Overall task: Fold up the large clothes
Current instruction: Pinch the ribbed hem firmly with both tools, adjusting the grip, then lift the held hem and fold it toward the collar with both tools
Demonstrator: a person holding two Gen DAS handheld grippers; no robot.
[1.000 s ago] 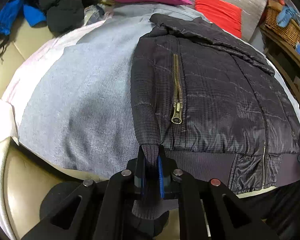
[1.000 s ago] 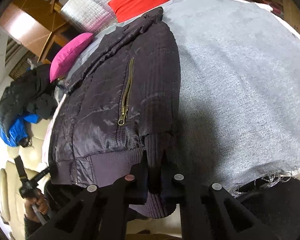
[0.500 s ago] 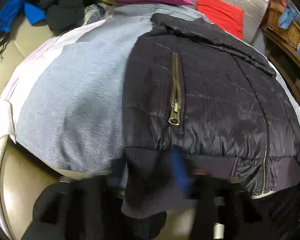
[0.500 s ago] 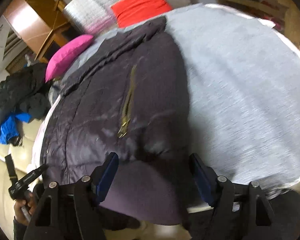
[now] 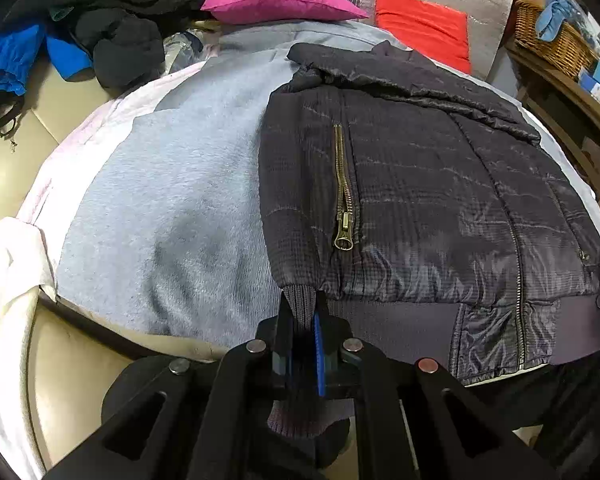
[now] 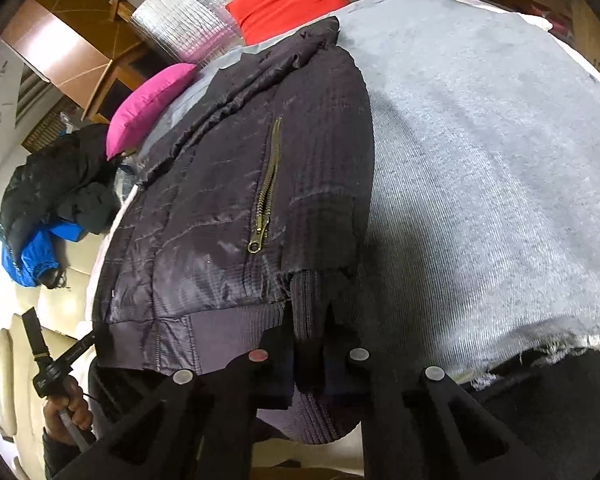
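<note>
While both tongs point steeply down at the near hem, the left gripper (image 5: pixel 302 320) is clamped on the left cuff (image 5: pixel 300 304) and the right gripper (image 6: pixel 312 336) on the right cuff (image 6: pixel 305 300), each ribbed cuff pinched between closed jaws that have just reopened and closed again. Jacket (image 5: pixel 420 184) lies flat on the grey cloth (image 5: pixel 172 184), directly ahead of both tongs, collar at the far end. Far left of the right tongs, a hand (image 6: pixel 66 408) grips the other tool's handle.
</note>
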